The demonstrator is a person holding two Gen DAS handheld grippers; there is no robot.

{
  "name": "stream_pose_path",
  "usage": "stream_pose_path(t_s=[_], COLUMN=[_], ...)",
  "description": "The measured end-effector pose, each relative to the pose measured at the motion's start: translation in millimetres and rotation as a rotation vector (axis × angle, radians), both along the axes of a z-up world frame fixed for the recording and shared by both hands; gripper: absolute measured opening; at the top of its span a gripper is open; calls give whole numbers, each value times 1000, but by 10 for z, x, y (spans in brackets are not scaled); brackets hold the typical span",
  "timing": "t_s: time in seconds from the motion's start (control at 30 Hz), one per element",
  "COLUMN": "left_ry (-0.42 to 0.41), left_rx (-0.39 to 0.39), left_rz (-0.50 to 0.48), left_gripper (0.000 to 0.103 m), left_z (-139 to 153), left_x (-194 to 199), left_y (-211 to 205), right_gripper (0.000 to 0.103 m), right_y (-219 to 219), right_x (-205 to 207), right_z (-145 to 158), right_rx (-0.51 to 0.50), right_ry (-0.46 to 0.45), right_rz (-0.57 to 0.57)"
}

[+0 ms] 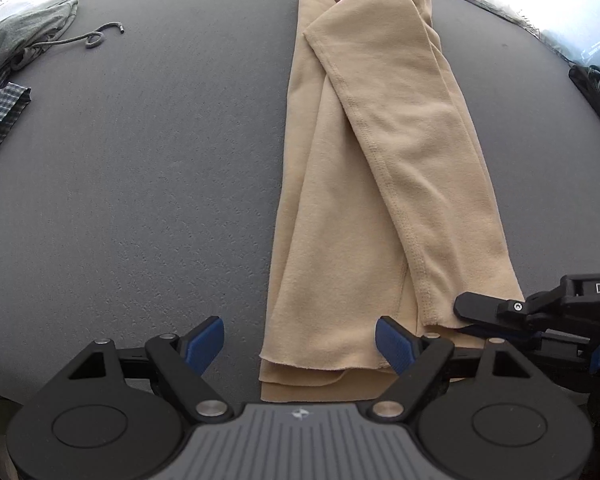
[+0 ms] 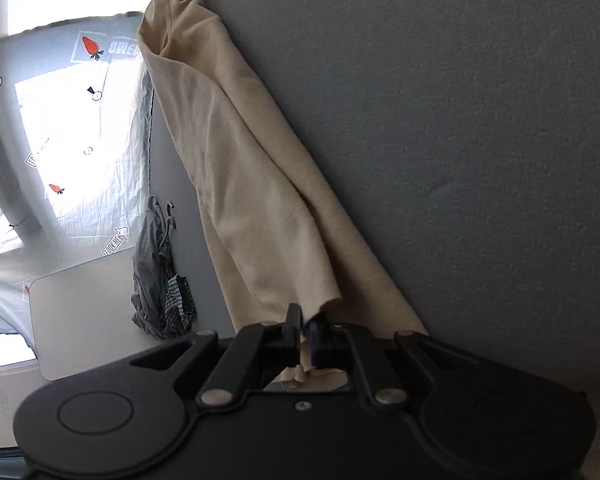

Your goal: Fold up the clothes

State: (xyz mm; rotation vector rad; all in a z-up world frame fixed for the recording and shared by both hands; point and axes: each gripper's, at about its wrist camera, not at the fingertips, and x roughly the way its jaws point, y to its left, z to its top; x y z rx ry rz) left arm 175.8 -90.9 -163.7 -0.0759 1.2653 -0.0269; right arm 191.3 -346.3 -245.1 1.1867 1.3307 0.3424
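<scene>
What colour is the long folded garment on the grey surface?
Beige, plain: the garment shows best in the left wrist view.

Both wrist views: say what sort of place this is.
Probably a bedroom set up for folding laundry: a grey mat with a tan garment spread out, more clothes piled aside, carrot-print bedding beyond.

Tan garment (image 1: 380,184) folded lengthwise on grey table (image 1: 140,200) (left gripper (image 1: 300,344) jaws wide) — right gripper (image 1: 466,314) pinching hem

To my left the grey table (image 1: 140,200) lies bare and passable; only the grey garment (image 1: 24,36) and checked cloth (image 1: 0,116) crowd its far-left edge.
</scene>
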Motion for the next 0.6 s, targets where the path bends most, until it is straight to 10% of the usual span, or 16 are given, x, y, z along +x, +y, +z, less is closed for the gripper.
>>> stream_pose_path(t_s=[0.2,0.4,0.6], left_ry=[-30,-100,-73], left_rx=[-5,-52,-102], left_rz=[17,-4,21], left_gripper=[84,85,85], left_z=[25,95,-14], left_x=[18,-1,20], left_y=[48,129,206], right_gripper=[24,41,41], right_y=[-48,-77,-105], right_x=[-21,-13,78], right_z=[219,764,573], right_rx=[-60,-231,-349], right_ry=[-44,-337,-265], right_rz=[85,130,92])
